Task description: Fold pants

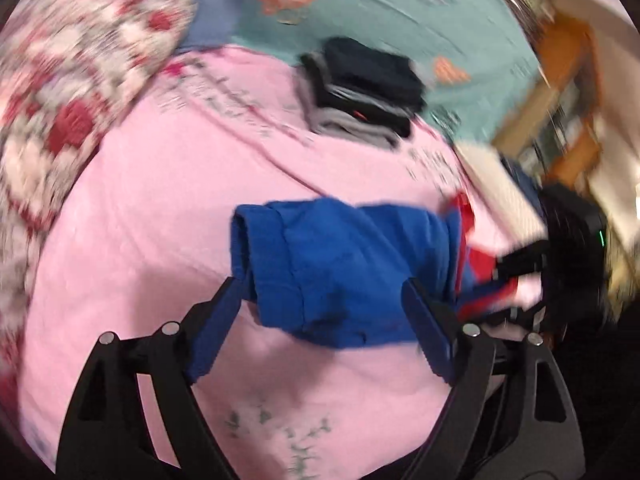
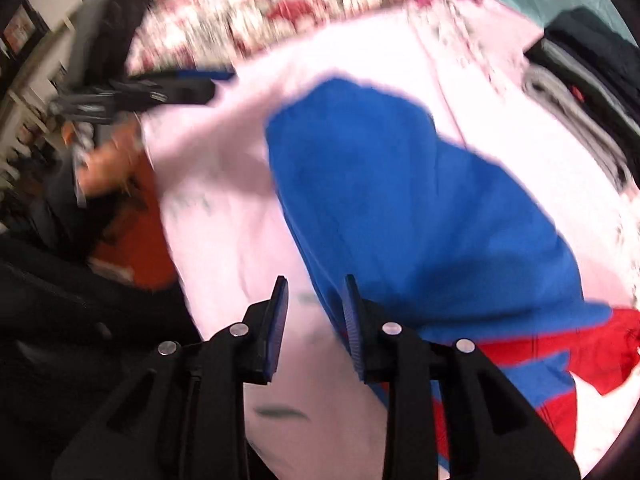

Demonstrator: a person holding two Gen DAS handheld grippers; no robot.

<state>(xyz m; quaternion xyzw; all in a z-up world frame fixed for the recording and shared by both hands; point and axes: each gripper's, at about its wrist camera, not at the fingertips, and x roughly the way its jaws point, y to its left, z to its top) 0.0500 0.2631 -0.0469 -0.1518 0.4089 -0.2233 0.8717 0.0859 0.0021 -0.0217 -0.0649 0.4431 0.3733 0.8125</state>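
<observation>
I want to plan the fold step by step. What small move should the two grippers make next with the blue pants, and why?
Probably close the left gripper on the near edge of the blue pants. Its fingers stand wide open on either side of that bundled edge, gripping nothing. The right gripper also looks open, at the edge of the pants beside their red part. The pants lie bunched on the pink sheet, so they need a grip first.
</observation>
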